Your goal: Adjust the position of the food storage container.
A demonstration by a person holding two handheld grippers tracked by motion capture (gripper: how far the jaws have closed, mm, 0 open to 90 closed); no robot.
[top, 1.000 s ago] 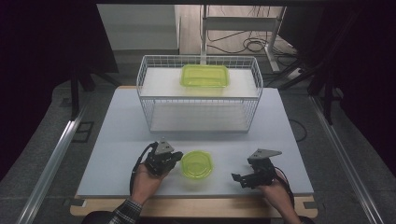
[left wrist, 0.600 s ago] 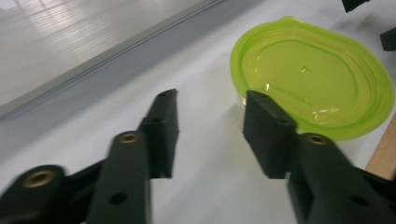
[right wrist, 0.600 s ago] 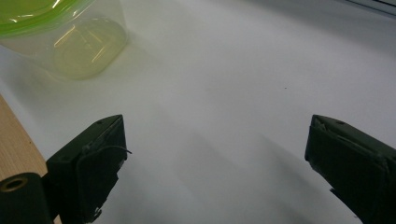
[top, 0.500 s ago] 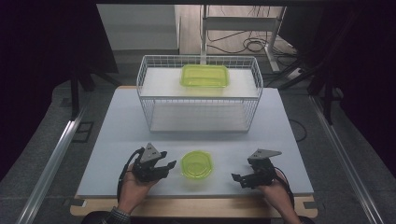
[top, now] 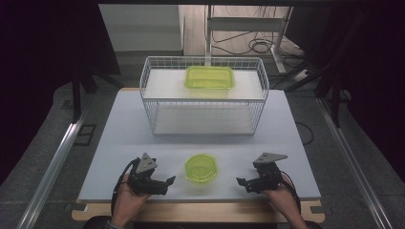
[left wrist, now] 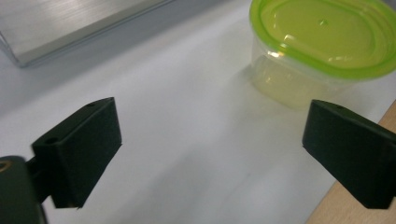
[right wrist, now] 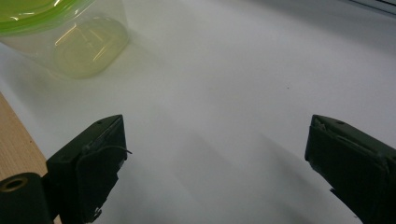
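A small round clear container with a green lid [top: 201, 168] stands on the white table [top: 124, 138] near its front edge, between my two grippers. My left gripper [top: 166, 184] rests to its left, open, a short gap away from it. In the left gripper view the container [left wrist: 322, 42] sits ahead at the upper right, beyond the open gripper [left wrist: 210, 154]. My right gripper [top: 241, 183] lies to the container's right, open and holding nothing. In the right gripper view the container [right wrist: 70, 37] is at the upper left, ahead of the open gripper [right wrist: 215, 163].
A white wire basket [top: 205, 102] stands at the back middle of the table, with a rectangular green-lidded container [top: 210, 77] on its upper level. The wooden front edge [top: 200, 212] runs just under both hands. Metal rails flank the table on the floor.
My left gripper has drawn back from the small container, moving left and toward the front edge. The container stays in place. The right gripper has not moved.
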